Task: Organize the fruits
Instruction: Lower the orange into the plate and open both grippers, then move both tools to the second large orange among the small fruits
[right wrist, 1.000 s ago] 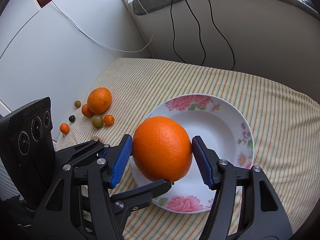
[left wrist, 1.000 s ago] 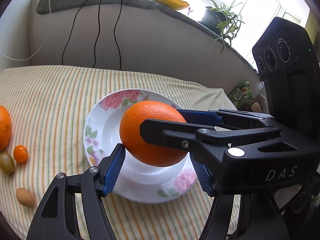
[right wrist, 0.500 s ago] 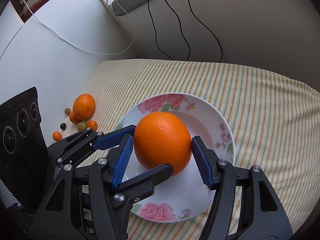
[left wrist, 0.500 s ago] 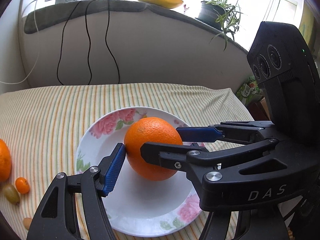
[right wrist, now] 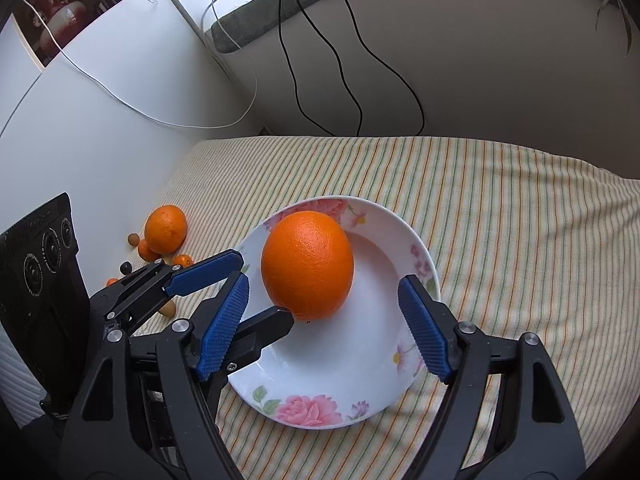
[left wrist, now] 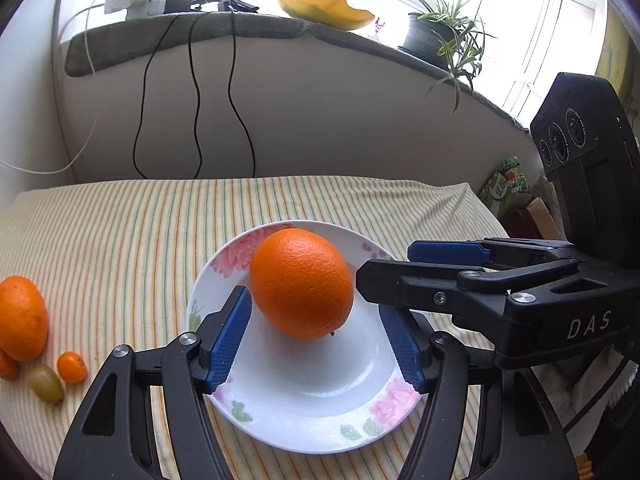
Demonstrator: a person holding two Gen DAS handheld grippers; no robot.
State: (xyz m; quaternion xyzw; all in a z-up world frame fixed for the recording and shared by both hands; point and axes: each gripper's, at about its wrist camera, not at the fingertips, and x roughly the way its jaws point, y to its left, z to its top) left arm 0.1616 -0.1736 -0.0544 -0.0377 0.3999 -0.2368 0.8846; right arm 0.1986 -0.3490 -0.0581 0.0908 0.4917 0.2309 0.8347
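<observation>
Striped cloth, soft and faintly ribbed in green and orange lines, covers the tabletop, and on it sits a shallow white plate of glossy china with pink roses round the rim. A large orange with pebbly, waxy skin rests inside the plate, toward its far edge. Both sets of jaws stand released — the right gripper spread wide on either side of the fruit without touching it, the left gripper likewise parted around it, ribbed blue pads clear of the peel. To my eye the placing looks done; the sensible thing now is to draw both tools straight back and slightly up, so no pad nudges the round fruit and sets it rolling on the slick china. Off to the left wait a second orange and a scatter of small fruits — kumquat-sized, smooth, some green.
</observation>
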